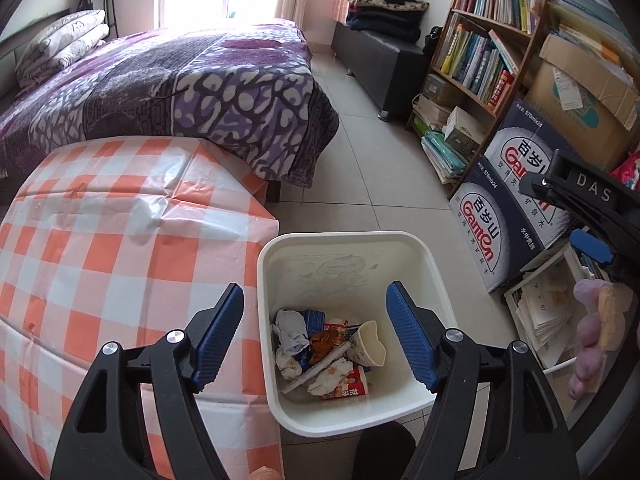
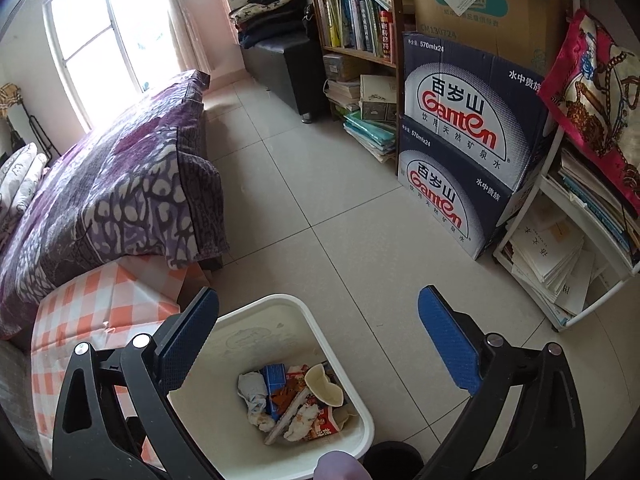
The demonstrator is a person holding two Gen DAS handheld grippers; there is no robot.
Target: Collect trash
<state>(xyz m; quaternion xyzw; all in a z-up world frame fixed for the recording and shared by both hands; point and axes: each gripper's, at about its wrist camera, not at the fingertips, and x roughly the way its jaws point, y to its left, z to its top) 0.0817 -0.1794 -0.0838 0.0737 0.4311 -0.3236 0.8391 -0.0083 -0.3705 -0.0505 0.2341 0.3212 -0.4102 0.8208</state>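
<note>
Both grippers released and empty above the bin; collecting looked close to done.

The left gripper (image 1: 315, 334) hung with its ribbed blue pads spread and nothing between them, and the right gripper (image 2: 318, 344) stood at its widest, likewise empty. Directly beneath both sat the white plastic bin (image 1: 404, 412), squarish with rounded corners and a smooth, scuffed inner wall. At its bottom lay the trash (image 1: 326, 356): crumpled tissue, glossy printed wrappers, a rolled paper tube and a crushed paper cup. To the left gripper's left, the counter (image 1: 100, 240) under its creased orange-checked plastic cloth showed no litter; ahead of the grippers, the pale tiled floor (image 2: 320, 184) looked clean too, so little seemed left.
</note>
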